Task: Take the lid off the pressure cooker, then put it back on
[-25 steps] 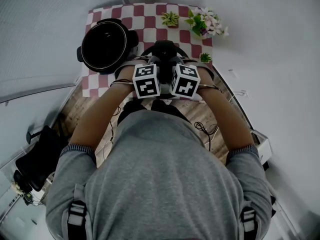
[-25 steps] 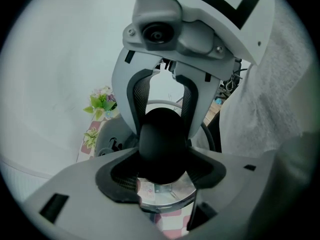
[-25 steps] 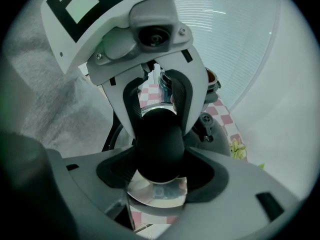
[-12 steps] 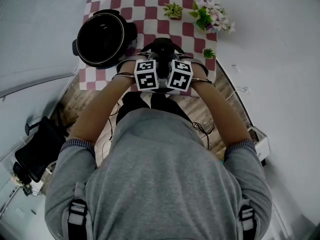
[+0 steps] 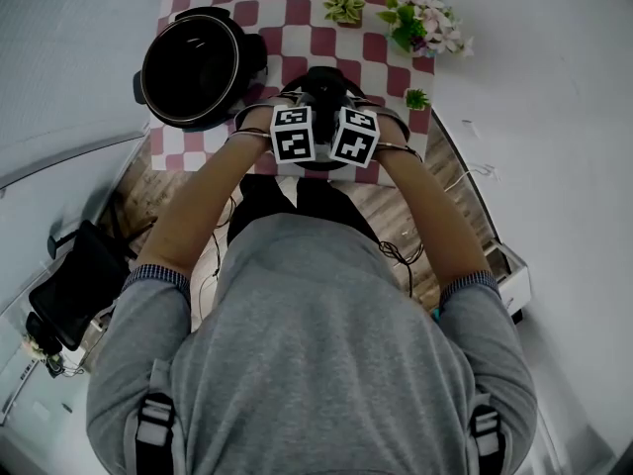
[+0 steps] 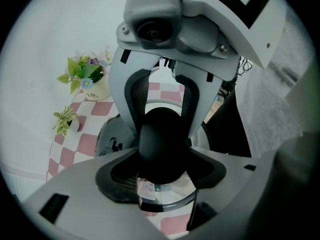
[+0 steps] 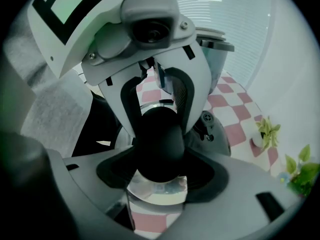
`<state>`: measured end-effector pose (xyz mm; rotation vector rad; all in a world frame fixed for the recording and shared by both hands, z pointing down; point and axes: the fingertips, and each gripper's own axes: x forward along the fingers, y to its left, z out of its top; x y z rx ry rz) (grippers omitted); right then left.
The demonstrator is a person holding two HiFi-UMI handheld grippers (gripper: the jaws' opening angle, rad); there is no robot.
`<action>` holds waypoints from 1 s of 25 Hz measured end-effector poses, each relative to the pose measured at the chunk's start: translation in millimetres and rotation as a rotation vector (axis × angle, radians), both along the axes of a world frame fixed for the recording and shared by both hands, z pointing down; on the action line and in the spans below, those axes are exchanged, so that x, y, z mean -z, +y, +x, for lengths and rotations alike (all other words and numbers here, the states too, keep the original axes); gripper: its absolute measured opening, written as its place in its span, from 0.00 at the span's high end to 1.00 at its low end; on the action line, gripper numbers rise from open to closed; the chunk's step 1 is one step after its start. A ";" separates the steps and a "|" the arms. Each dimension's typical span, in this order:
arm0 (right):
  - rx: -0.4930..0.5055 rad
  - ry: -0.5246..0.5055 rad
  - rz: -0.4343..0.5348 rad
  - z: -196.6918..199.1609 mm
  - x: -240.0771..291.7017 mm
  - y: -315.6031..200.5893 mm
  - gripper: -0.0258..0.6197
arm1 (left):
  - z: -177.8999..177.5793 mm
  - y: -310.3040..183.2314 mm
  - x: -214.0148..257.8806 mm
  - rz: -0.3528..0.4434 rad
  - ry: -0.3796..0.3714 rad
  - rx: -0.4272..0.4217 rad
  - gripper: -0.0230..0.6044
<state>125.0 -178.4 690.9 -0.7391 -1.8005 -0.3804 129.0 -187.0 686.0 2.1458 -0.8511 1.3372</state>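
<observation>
Black lid knob (image 6: pixel 161 156) gripped by left tool (image 6: pixel 162 131) and right tool (image 7: pixel 159 134) (open cooker (image 5: pixel 194 67) beside).

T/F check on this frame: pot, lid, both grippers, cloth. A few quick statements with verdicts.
1. The pot stands open, with no lid on it. True.
2. The left gripper and the right gripper both clamp the lid's black knob. True.
3. The lid is held directly over the pot. False: it is to the pot's right, over the cloth.
4. The cloth is plain blue. False: it has red and white checks.
</observation>
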 end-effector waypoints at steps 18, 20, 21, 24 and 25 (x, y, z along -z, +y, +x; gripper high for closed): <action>-0.027 0.009 0.029 -2.4 -29.6 2.3 0.50 | -2.8 2.3 -28.9 0.023 -0.009 -0.022 0.48; -0.031 0.013 0.027 -2.3 -29.7 2.8 0.50 | -2.7 2.5 -28.5 0.031 -0.002 -0.015 0.48; -0.033 0.018 0.024 -2.3 -29.8 2.8 0.50 | -3.0 2.2 -28.5 0.032 -0.001 -0.011 0.48; -0.046 0.047 0.002 -1.7 -29.1 5.1 0.46 | -5.1 1.9 -28.4 0.036 0.005 0.014 0.47; -0.051 0.053 -0.001 -1.4 -28.5 5.3 0.44 | -6.0 2.3 -27.4 0.041 0.012 0.028 0.46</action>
